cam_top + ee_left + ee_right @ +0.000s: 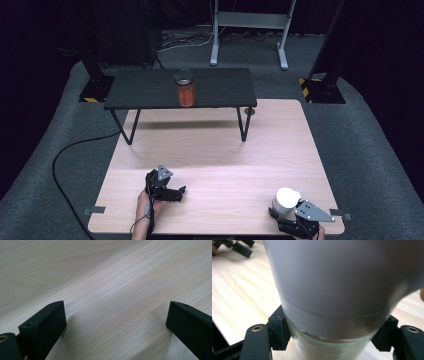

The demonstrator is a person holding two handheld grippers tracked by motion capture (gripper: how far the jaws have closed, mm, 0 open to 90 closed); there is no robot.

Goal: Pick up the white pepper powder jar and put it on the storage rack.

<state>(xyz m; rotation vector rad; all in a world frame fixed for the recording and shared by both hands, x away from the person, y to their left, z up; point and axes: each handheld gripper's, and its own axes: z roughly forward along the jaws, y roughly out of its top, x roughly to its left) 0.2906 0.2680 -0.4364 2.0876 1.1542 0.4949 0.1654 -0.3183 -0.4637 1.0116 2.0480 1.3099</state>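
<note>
Now right hand-held gripper [329, 337] clamped on white-capped jar [332, 290].
Jar stood upright between its jaws, pads pressing the glass just under the cap, on the tabletop [220, 150]. Left hand-held gripper [116, 322] gaped wide over bare wood, holding nothing, well apart from the jar.
</note>
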